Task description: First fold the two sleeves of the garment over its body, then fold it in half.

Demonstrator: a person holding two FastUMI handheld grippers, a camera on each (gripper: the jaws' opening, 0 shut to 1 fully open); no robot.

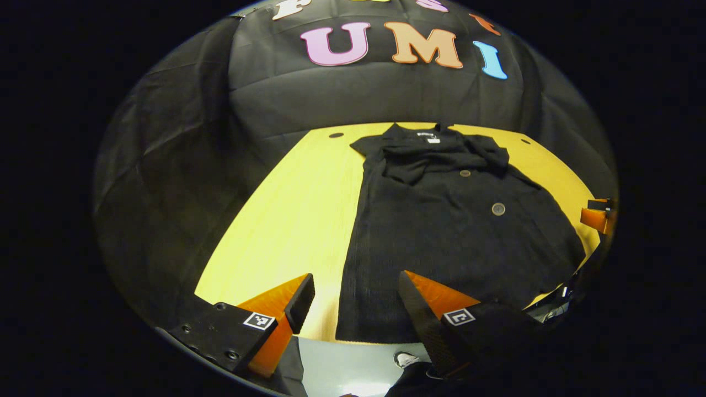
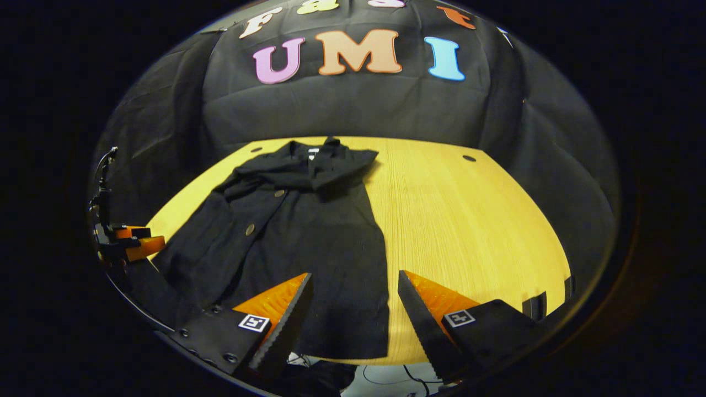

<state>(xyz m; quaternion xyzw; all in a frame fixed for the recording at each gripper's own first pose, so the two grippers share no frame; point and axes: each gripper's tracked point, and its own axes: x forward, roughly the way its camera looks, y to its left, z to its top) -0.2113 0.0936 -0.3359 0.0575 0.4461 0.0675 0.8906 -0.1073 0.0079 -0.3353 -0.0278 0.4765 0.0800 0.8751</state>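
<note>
a long black knitted garment with round buttons [image 1: 441,231] lay flat on the yellow wooden table [image 1: 292,220]. its long side ran from the near edge of the table to the far edge, with the collar pointing at the back wall. both sleeves were folded across the chest near the collar. a small white label [image 1: 433,140] sat inside the neck, too small to read. the left gripper [image 1: 356,300] hung over the near hem, fingers apart and holding nothing. the right gripper [image 2: 353,300] hung the same way, spread wide over the hem.

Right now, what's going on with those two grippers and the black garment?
Left gripper open, right gripper open, both at near hem. Black garment flat on table, sleeves folded over chest. Nothing in the way.
</note>
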